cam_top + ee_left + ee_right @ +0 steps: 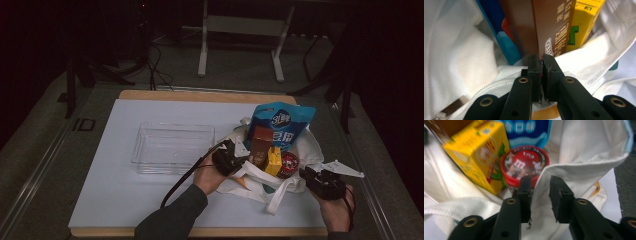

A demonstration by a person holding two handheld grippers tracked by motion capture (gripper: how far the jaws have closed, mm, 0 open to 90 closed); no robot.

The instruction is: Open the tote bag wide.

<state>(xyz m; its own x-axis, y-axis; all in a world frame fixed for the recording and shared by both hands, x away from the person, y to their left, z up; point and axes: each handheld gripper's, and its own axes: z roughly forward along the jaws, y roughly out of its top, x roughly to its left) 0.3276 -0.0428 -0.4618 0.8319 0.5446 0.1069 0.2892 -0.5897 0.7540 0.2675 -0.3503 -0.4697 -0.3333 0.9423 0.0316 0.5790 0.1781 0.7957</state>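
Note:
A white tote bag (311, 150) lies on the right of the white mat, its mouth toward me. Inside it stand a blue pouch (282, 120), a brown box (260, 145), a yellow carton (273, 161) and a red M&M's tub (289, 164). My left gripper (239, 159) is at the bag's left rim. In the left gripper view its jaws (541, 58) are pressed together on the white fabric edge, just below the brown box (554, 27). My right gripper (306, 174) is at the right rim, and its jaws (541, 182) stand apart with the fabric edge (574, 167) between them, beside the red tub (524, 162).
A clear plastic tray (142, 145) sits empty on the mat to the left of the bag. The mat covers a wooden tabletop (200, 95). A zipper (486, 87) runs along the bag's edge near my left jaws. Dark floor and stand legs lie beyond the table.

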